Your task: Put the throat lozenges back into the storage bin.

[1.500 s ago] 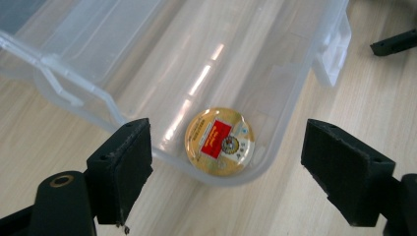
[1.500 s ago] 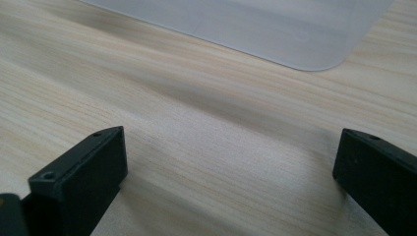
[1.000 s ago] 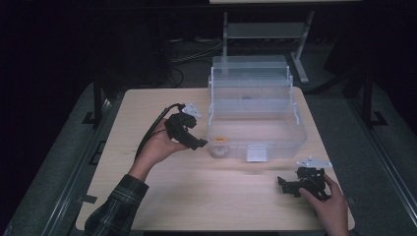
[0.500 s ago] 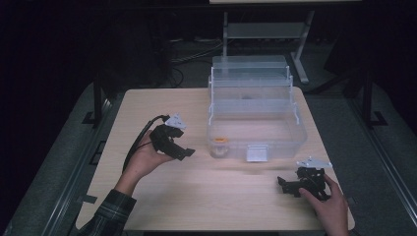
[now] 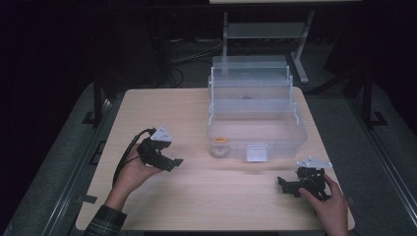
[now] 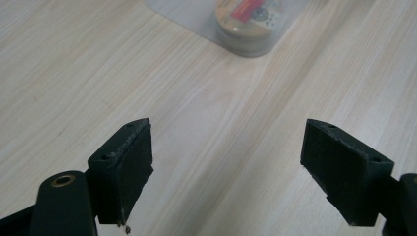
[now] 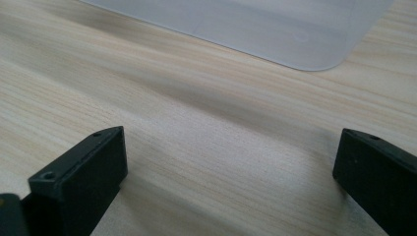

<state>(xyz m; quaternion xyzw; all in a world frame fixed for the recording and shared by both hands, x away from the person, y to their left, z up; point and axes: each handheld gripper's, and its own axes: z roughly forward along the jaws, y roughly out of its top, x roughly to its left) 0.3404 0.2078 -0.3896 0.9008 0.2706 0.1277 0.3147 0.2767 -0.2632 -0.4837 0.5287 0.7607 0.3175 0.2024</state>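
Clear plastic box (image 5: 255, 123) on far-right part of wooden tabletop (image 5: 196, 196), lid up, tiers stepped back. Small round tin (image 5: 219, 146) with orange label inside box at front-left corner, seen through wall. Left claw (image 5: 173, 163) near tabletop's left side, jaws apart, empty. Right claw (image 5: 284, 186) near front-right edge, jaws wide, empty.

Table (image 5: 196, 113): tiered box (image 5: 253, 118) at rear, right of centre. Small round tin (image 5: 220, 146) inside box, front-left corner. Left gripper (image 5: 173, 162) held w/ jaws apart, left of box, near tin. Right gripper (image 5: 281, 183) at front-right, before box, jaws apart.
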